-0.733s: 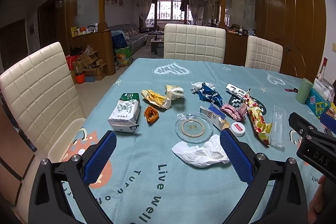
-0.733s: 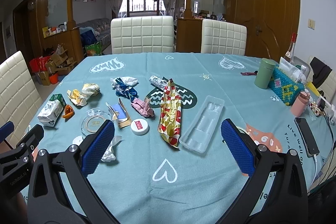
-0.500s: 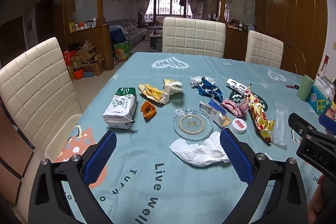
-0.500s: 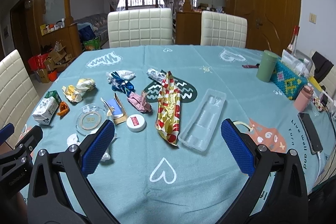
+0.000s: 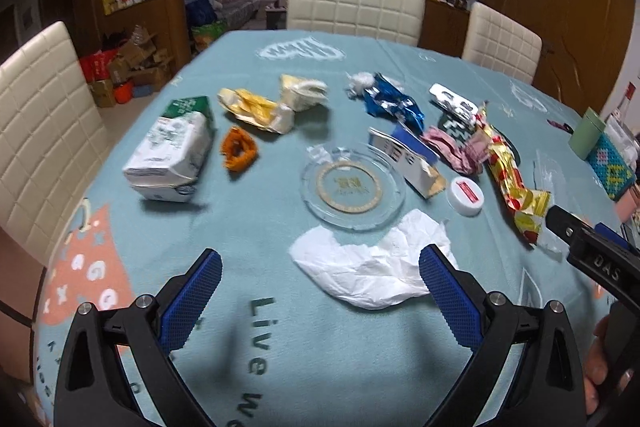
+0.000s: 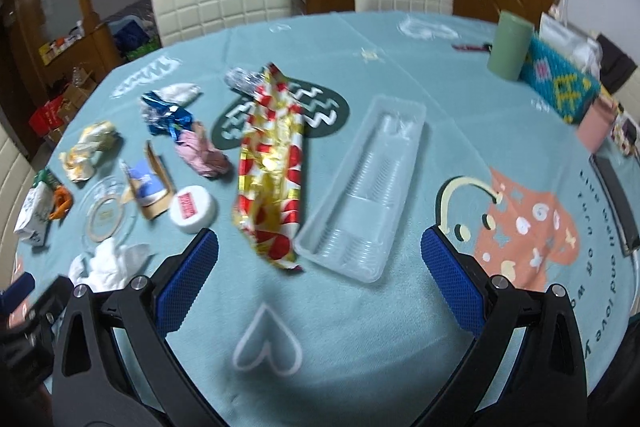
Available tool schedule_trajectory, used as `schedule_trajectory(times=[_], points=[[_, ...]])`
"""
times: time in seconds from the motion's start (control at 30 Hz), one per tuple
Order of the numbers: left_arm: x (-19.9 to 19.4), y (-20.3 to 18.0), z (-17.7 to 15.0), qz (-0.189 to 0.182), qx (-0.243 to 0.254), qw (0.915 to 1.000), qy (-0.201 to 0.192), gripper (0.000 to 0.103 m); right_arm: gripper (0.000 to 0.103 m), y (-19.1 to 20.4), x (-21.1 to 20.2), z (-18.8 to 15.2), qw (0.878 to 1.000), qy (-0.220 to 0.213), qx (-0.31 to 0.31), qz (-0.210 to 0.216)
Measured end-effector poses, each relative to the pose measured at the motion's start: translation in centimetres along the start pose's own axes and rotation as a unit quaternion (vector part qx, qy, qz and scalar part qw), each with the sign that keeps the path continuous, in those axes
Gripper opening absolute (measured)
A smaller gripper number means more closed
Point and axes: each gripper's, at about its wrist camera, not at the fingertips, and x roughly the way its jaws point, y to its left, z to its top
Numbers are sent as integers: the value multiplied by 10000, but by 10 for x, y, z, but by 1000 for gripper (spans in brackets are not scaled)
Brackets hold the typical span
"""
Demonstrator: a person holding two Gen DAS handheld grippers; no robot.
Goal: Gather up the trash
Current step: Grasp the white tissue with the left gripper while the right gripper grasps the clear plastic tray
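Trash lies scattered over the teal tablecloth (image 5: 256,227). My left gripper (image 5: 320,267) is open, low over the cloth, with a crumpled white tissue (image 5: 372,267) just ahead between its fingers. Beyond lie a green-white carton (image 5: 172,151), orange peel (image 5: 238,147), yellow wrappers (image 5: 256,109), a blue foil wrapper (image 5: 394,103) and a white cap (image 5: 466,195). My right gripper (image 6: 320,255) is open, with a clear plastic tray (image 6: 368,183) and a red-gold wrapper (image 6: 272,163) just ahead of its fingers.
A glass ashtray (image 5: 354,185) sits mid-table. At the right are a green cup (image 6: 508,45), a beaded tissue box (image 6: 560,83), a pink cup (image 6: 598,121) and a phone (image 6: 618,203). White padded chairs (image 5: 356,1) ring the table.
Both grippers have dropped and moved forward toward the table; the tissue now sits between the left fingers, the tray and red-gold wrapper close before the right. Both stay open.
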Motion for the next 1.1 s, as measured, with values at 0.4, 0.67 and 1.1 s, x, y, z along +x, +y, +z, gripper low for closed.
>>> schedule_trajectory(times=[0.4,0.67,1.1], points=[[46,-34,-1,-190,527,9963,655,97,100,-7,43,1,9981,609,55,-41],[48,-34,-1,-158,570,9962,640,97,100,-27,33,0,9984,510,237,17],[51,-41,1,-105,597,9962,625,97,100,-48,9,5,9976,-96,643,-218]])
